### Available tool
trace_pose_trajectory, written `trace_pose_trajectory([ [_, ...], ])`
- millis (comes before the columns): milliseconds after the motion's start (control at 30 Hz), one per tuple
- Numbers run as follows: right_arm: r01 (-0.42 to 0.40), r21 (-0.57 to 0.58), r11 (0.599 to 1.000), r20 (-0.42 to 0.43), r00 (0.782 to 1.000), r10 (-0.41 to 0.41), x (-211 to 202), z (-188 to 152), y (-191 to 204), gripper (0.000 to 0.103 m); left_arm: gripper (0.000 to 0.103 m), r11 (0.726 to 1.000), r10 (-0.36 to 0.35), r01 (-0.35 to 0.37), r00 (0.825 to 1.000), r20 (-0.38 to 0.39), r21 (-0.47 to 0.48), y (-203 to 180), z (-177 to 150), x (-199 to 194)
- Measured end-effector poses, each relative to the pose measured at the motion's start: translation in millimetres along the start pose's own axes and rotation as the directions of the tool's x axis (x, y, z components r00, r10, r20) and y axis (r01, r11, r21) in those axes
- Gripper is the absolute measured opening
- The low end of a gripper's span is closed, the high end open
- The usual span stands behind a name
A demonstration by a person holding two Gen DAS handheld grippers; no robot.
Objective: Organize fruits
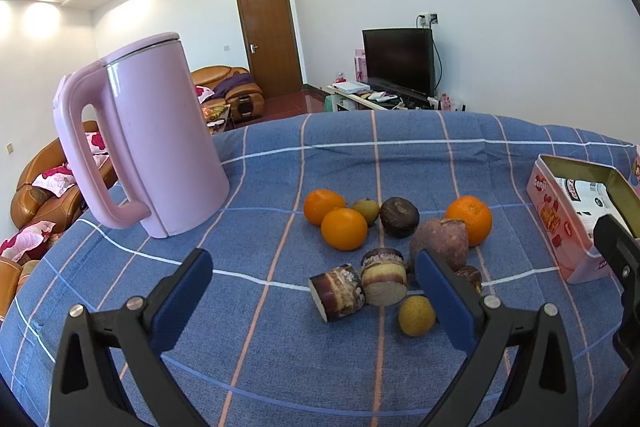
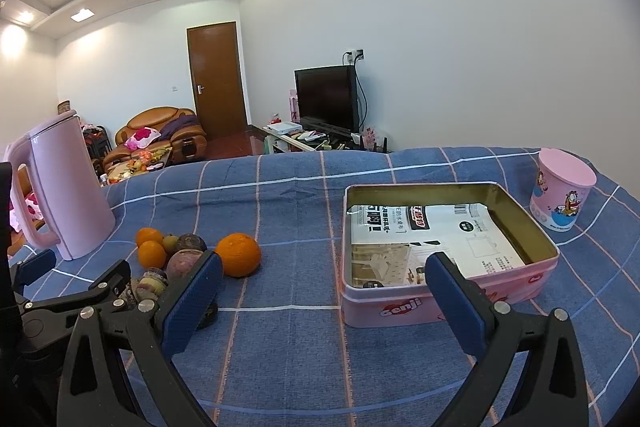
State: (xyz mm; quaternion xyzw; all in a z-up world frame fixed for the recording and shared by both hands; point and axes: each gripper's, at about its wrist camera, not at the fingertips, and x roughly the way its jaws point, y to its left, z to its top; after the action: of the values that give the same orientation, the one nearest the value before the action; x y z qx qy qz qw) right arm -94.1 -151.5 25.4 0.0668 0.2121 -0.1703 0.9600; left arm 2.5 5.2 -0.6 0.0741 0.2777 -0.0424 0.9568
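A cluster of fruit lies on the blue checked cloth: three oranges [image 1: 344, 229], a dark round fruit [image 1: 399, 217], a purple fruit [image 1: 440, 243], two sugarcane pieces [image 1: 338, 291] and a small yellow-green fruit [image 1: 416, 315]. My left gripper [image 1: 316, 301] hovers open just in front of the sugarcane, nothing between its fingers. An open pink tin [image 2: 448, 259] with printed paper inside sits to the right. My right gripper [image 2: 324, 297] is open in front of the tin's near left corner, holding nothing. The nearest orange [image 2: 238, 254] lies left of the tin.
A tall pink kettle [image 1: 156, 143] stands at the left of the table. A pink cartoon cup [image 2: 562, 189] stands at the far right, behind the tin. Beyond the table's far edge are sofas, a door and a television.
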Motion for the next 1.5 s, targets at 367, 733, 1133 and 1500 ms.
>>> trace_pose_trajectory([
  [367,-0.023,-0.002,1.000,-0.005,1.000,0.023,1.2,-1.4,0.0,0.102,0.103,1.000,0.031,-0.031,1.000,-0.001,0.000,6.5,3.2,1.2],
  [733,-0.221,-0.064,0.973,-0.135,0.968,0.211,16.4,-9.3,24.6,0.066,0.095,0.967,0.146,-0.169,0.981,-0.127,-0.189,91.0,15.5,27.2],
  [1133,-0.391,0.021,0.920,-0.385,0.846,0.368,75.0,-22.0,66.8,0.061,0.077,0.993,-0.075,0.050,0.966,-0.247,-0.105,59.9,3.7,46.2],
  [1500,-0.450,0.160,0.879,-0.444,0.762,0.471,91.3,-24.8,63.1,0.044,0.078,0.965,-0.262,0.240,0.916,-0.305,-0.109,35.5,4.1,53.5],
])
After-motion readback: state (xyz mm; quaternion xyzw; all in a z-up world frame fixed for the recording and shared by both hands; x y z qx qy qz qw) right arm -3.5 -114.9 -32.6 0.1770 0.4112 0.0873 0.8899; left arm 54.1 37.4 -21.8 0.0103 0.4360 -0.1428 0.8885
